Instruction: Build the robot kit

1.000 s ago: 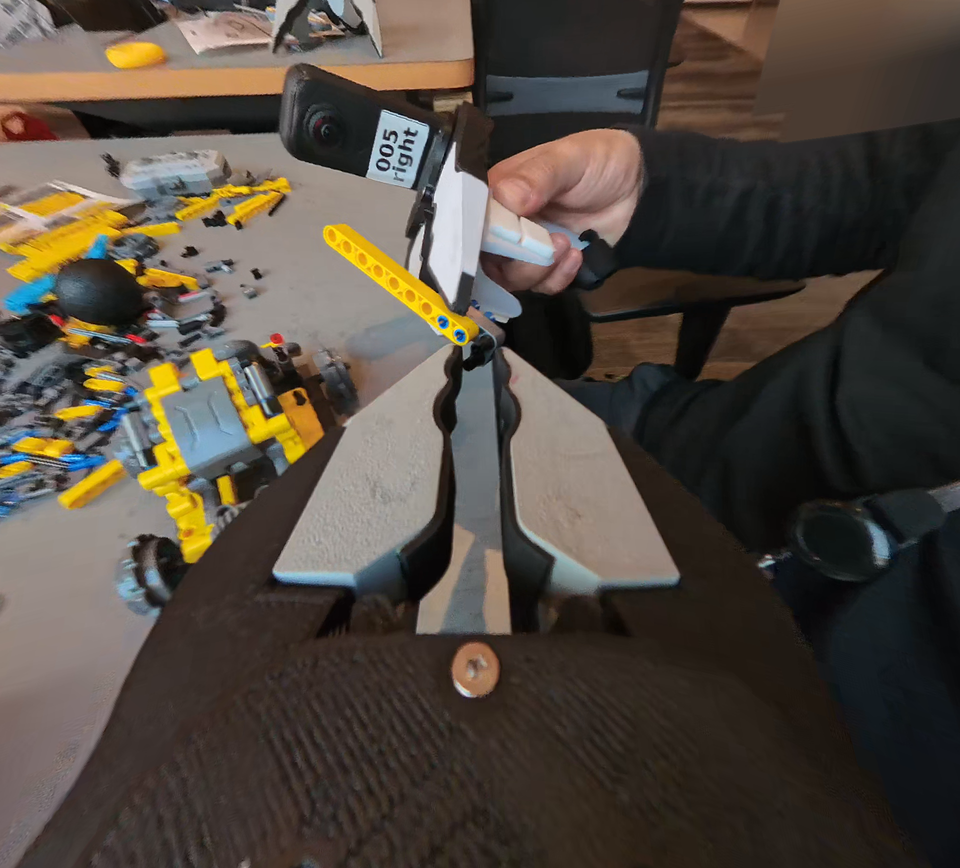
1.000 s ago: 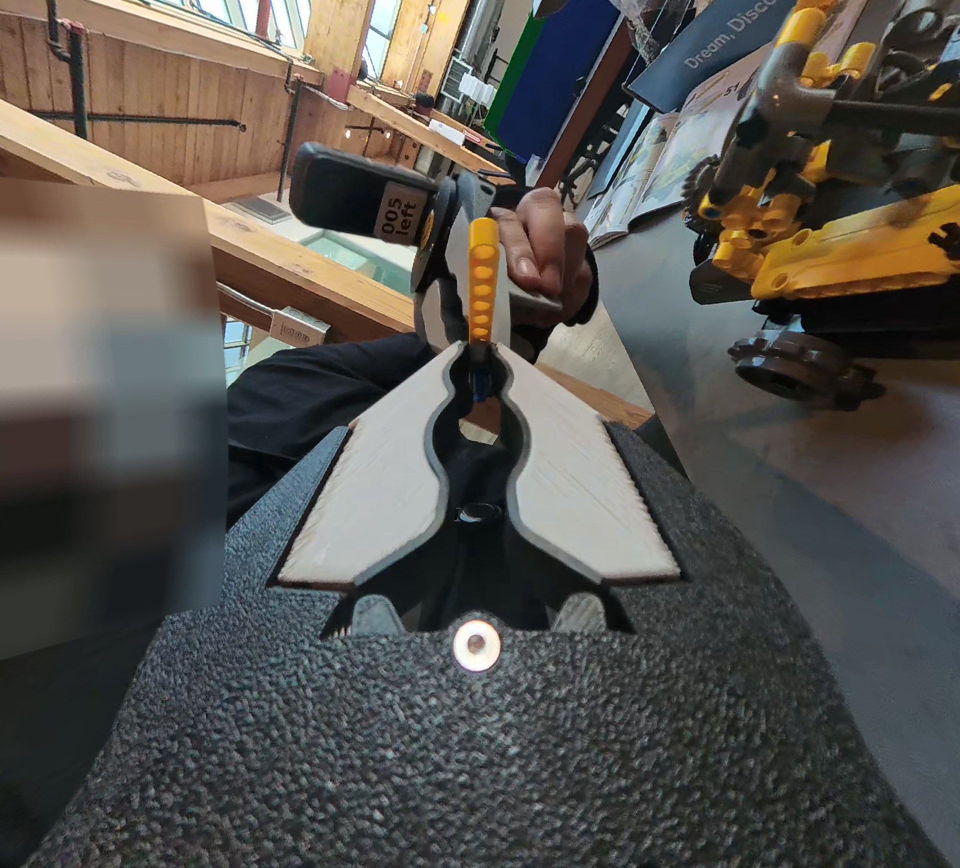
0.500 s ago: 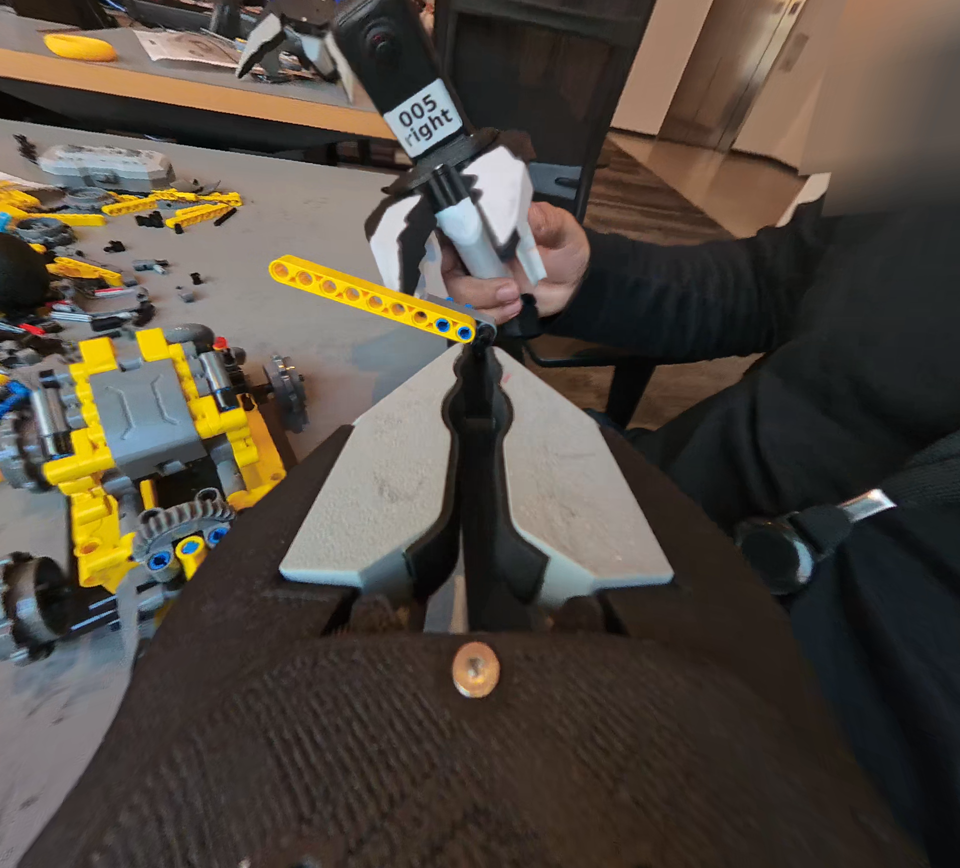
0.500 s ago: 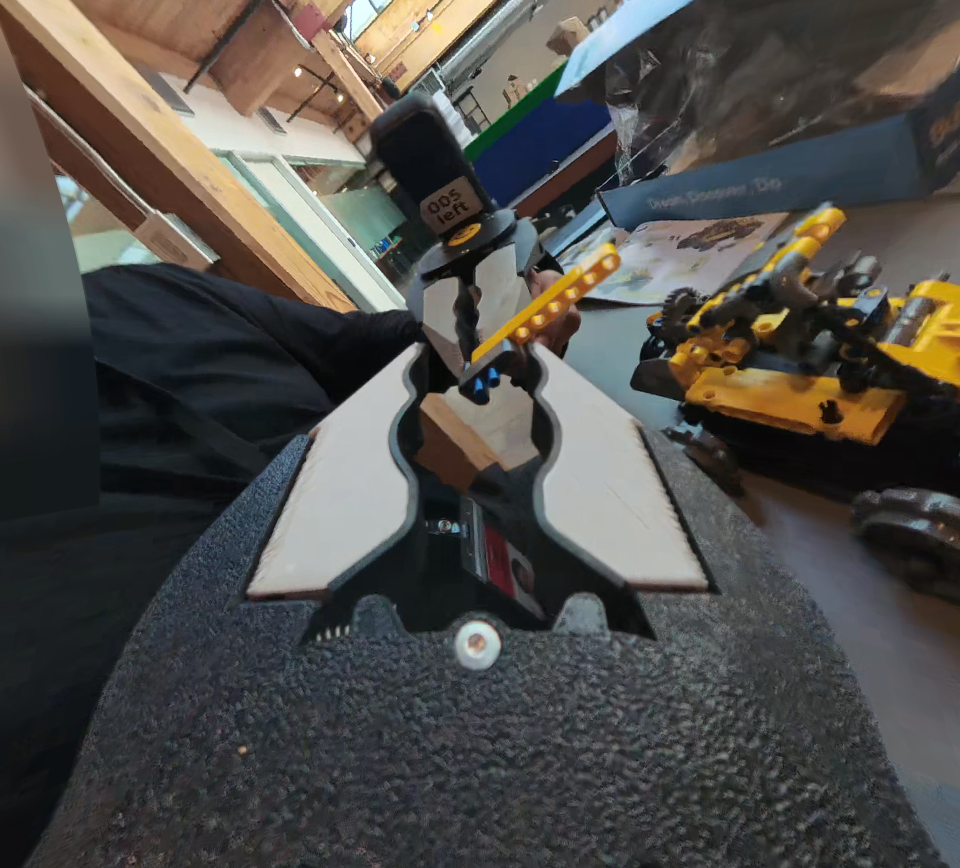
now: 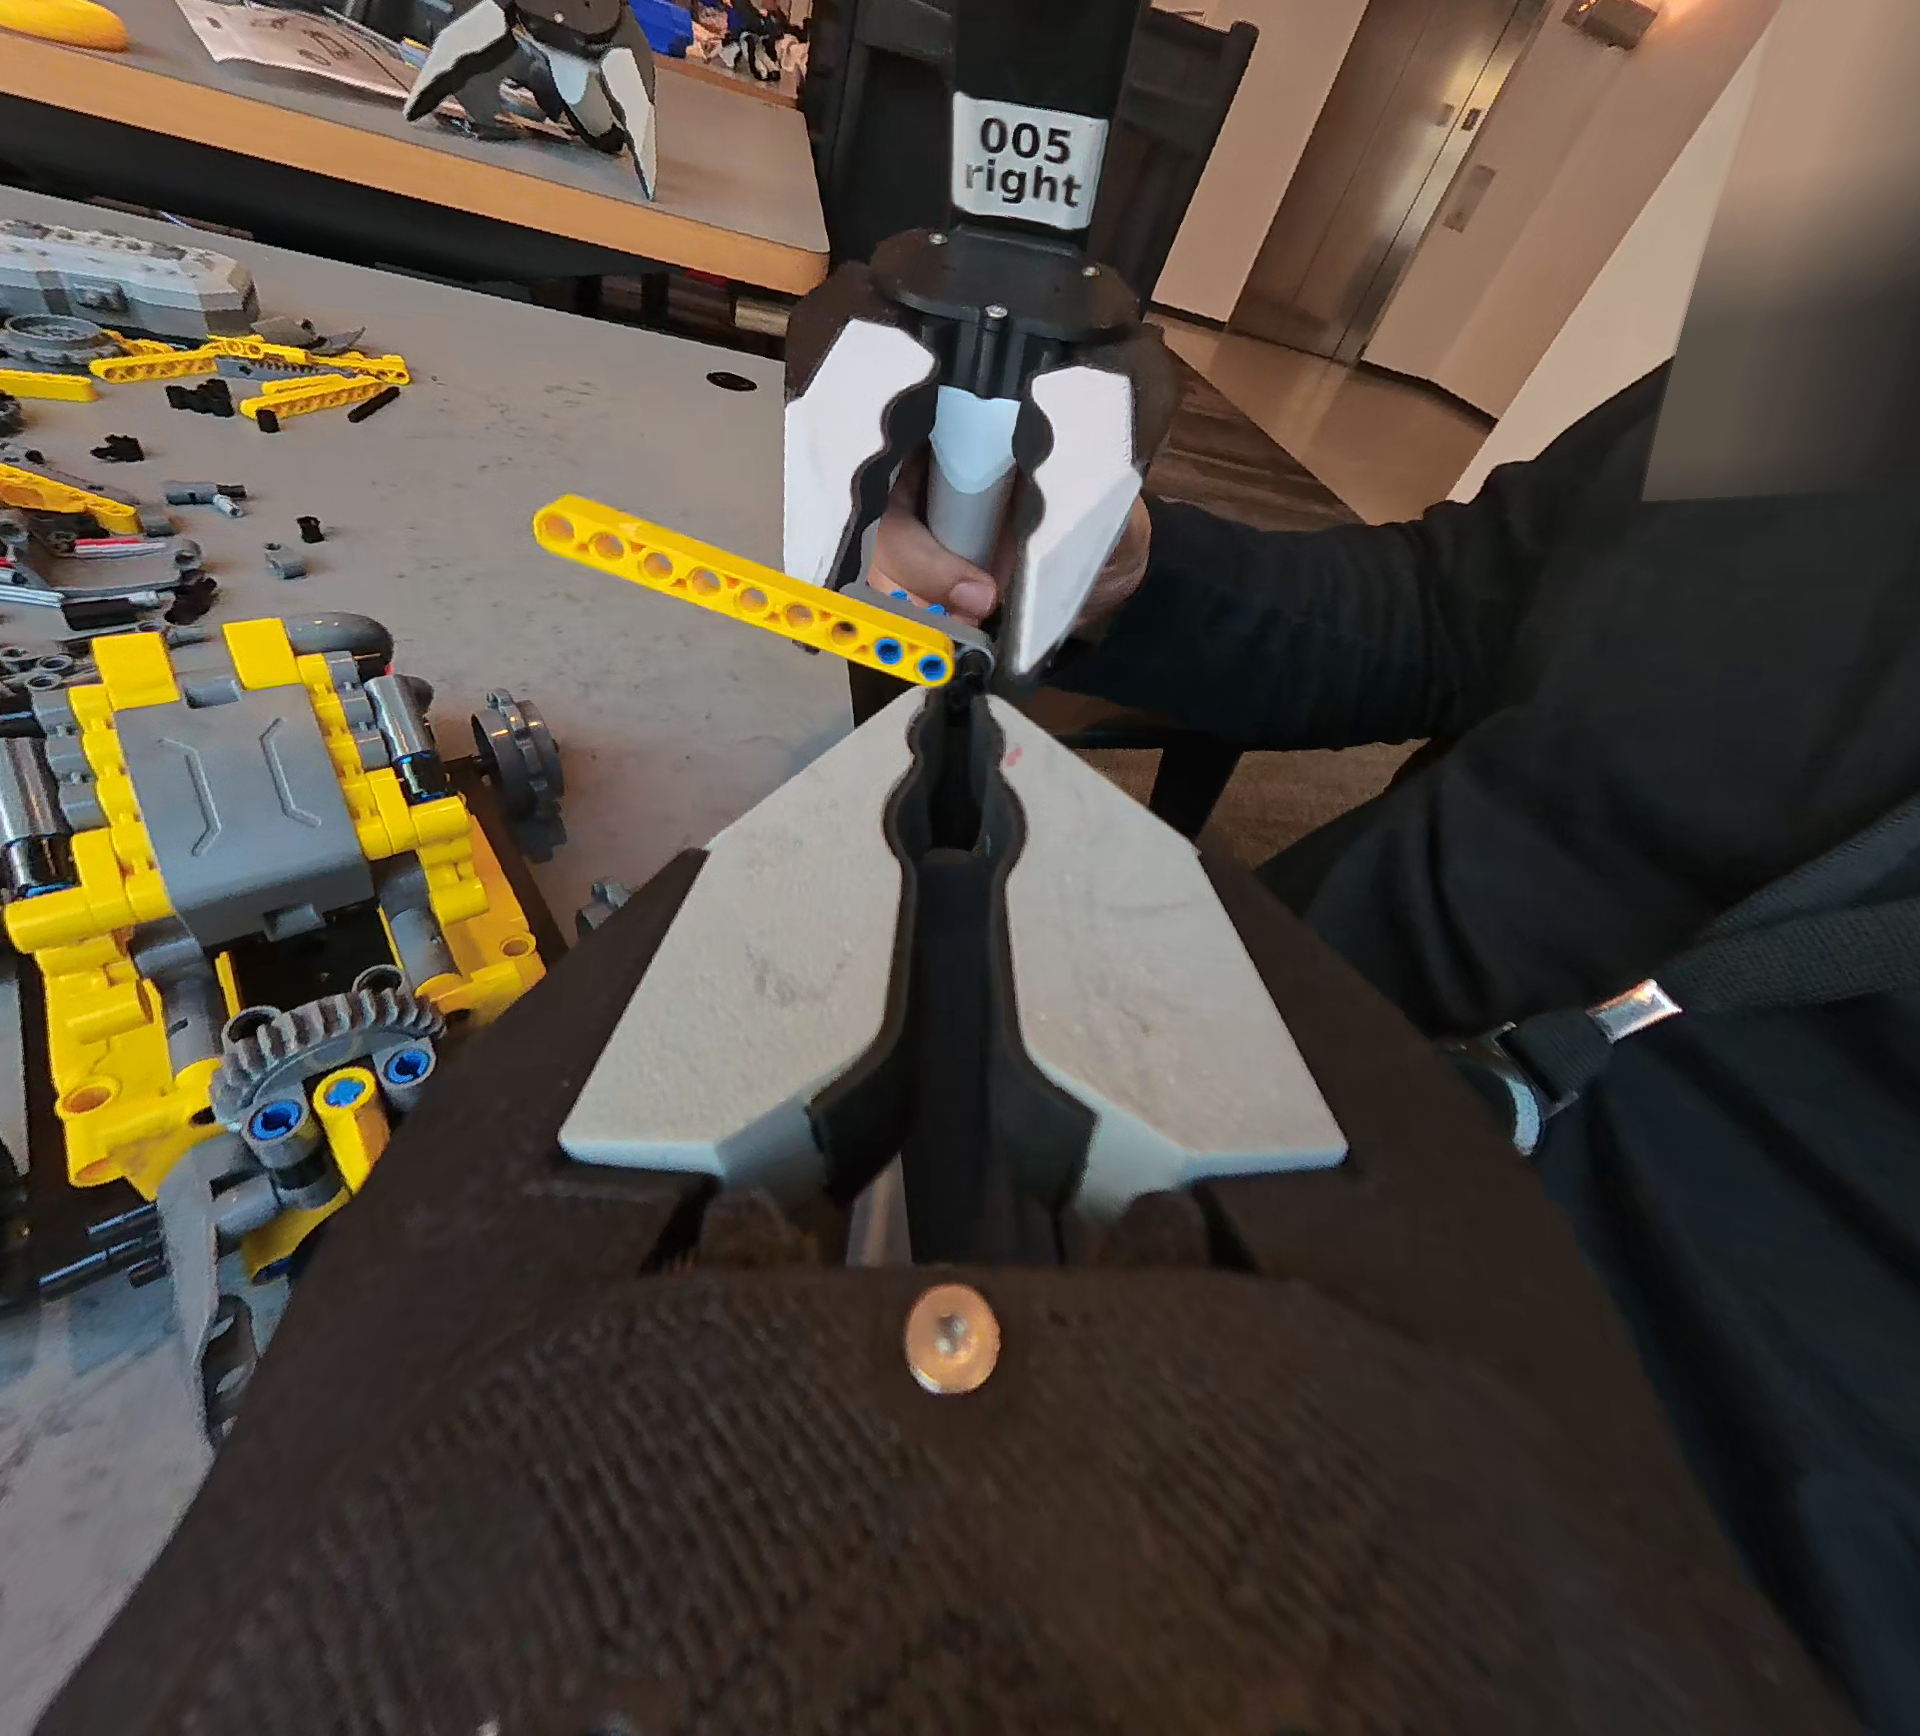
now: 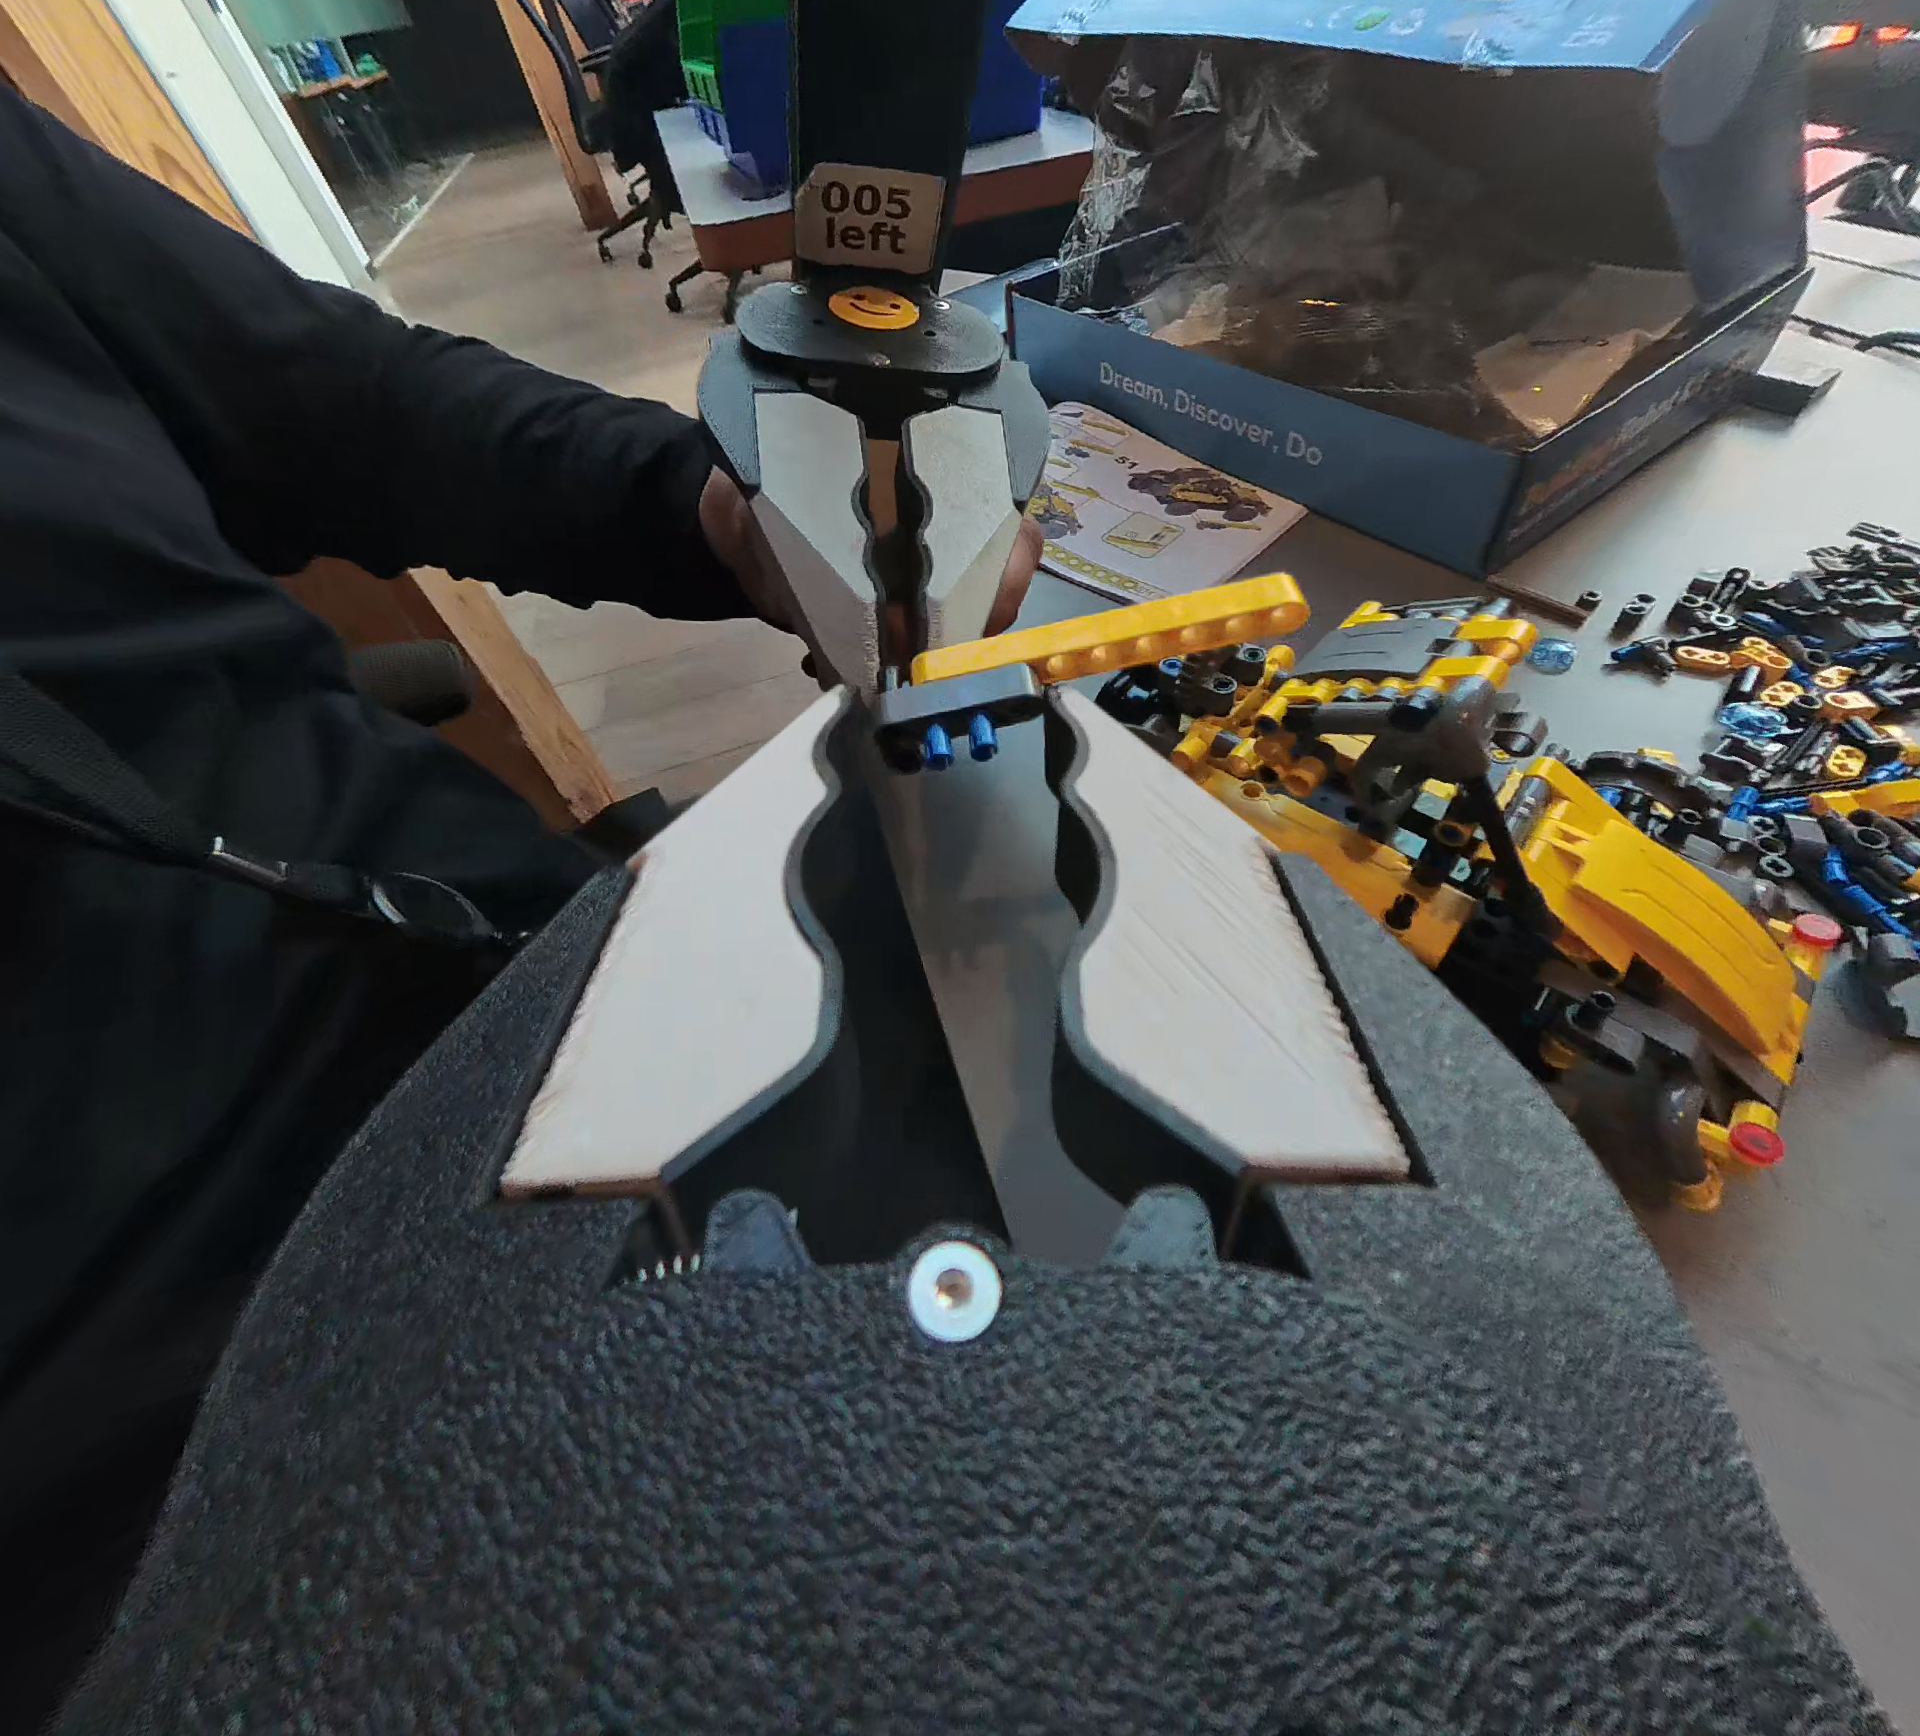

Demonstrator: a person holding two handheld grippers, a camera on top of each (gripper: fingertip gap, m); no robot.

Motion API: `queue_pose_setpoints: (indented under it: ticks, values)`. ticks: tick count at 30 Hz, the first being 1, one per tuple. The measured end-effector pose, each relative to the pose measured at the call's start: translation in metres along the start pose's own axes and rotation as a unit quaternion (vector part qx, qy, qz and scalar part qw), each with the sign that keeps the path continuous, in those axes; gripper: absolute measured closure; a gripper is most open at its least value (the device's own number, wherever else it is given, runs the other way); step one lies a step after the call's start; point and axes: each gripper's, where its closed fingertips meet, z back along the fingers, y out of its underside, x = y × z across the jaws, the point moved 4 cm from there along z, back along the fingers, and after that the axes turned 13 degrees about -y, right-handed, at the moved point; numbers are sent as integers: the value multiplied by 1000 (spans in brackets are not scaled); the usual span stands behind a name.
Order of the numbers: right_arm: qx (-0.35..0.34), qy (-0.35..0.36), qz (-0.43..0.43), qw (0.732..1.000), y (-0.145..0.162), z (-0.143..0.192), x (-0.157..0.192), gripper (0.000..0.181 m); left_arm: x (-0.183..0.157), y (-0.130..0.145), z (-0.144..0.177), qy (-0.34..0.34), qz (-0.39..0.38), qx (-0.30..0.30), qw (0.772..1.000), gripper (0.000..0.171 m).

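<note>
A long yellow holed beam hangs in the air just off the table's near edge. A short dark grey connector with two blue pins sits at its near end. My left gripper is shut on that end and pinches a small black pin. In the right wrist view the left gripper points down at the connector. My right gripper is open, with its fingers spread on either side of the connector and apart from it. In the left wrist view the right gripper faces me tip to tip.
A partly built yellow and grey brick vehicle stands on the grey table, also in the right wrist view. Loose parts lie beyond it. An open blue box and a booklet sit behind. A spare gripper rests on the far desk.
My right gripper has opened and let go of the beam. Both grippers have turned to face each other upright, and the beam now hangs from the left gripper alone.
</note>
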Motion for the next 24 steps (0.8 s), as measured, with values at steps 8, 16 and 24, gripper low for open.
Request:
queue_pose_setpoints:
  ticks: [8, 16, 24]
  values:
    - [-16, 37, 54, 998, -1, 0, 0, 148, 1, 0, 1, 6, 20, -9, 1000, 170]
    - [-33, 41, 76, 996, -5, 0, 5, 144, -3, -3, 3, 41, 51, -16, 998, 169]
    - [-47, 54, 80, 994, -5, 0, 6, 149, -2, -2, 2, 48, 71, -27, 996, 170]
